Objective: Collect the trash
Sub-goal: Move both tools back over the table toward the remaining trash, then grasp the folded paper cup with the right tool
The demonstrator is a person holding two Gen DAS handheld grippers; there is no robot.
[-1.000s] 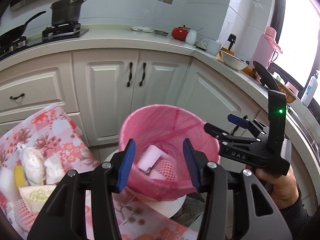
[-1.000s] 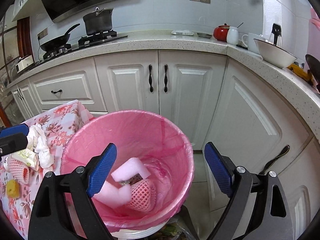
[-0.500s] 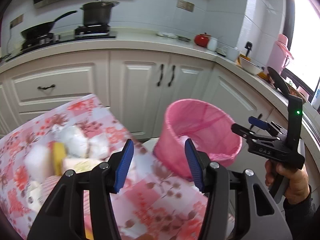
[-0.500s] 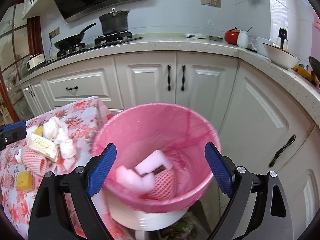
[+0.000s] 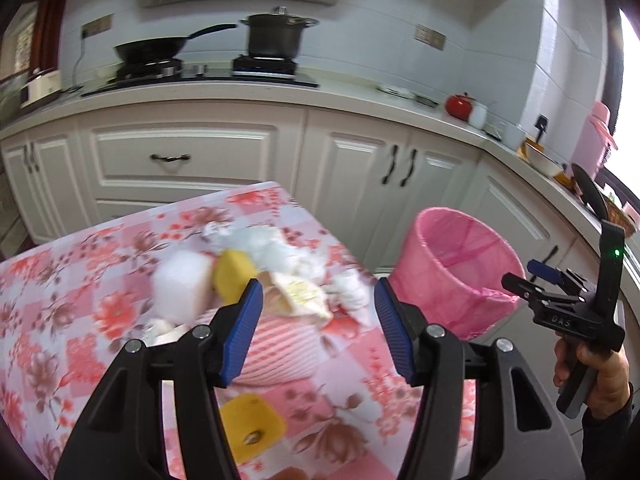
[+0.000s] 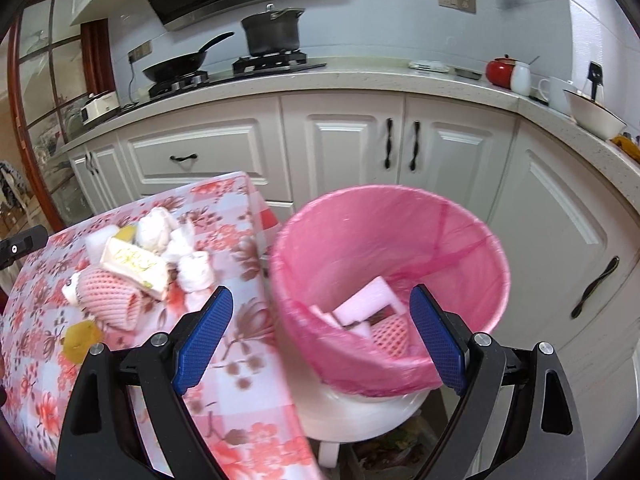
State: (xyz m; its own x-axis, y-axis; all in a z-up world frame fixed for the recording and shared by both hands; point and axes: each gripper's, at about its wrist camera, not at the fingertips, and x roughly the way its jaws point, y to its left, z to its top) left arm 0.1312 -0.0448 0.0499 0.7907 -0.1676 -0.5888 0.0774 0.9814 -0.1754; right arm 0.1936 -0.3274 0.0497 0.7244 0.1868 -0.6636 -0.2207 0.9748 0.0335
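1. The trash pile lay on the floral tabletop (image 5: 100, 292), at about ten o'clock from the pink-lined bin (image 6: 384, 280) in the right wrist view.
2. The foam fruit net (image 6: 108, 296) looked very light, soft and springy; I judged a pinch across its ribbed middle would hold best.
3. The crumpled tissues (image 6: 192, 264) looked weightless and limp, so any bunched fold would serve.
4. The small paper box (image 6: 132, 264) seemed light but crushable, best taken across its narrow sides.
5. The yellow sponge pieces (image 5: 250, 424) and the white foam block (image 5: 182, 288) appeared squashy and grippy.
6. The bin already held pink foam pieces and a fruit net.
7. The left gripper (image 5: 318, 328) hung over the pile, jaws opening, nothing between them.
8. The right gripper (image 6: 320, 336) stood wide and empty near the bin's rim.
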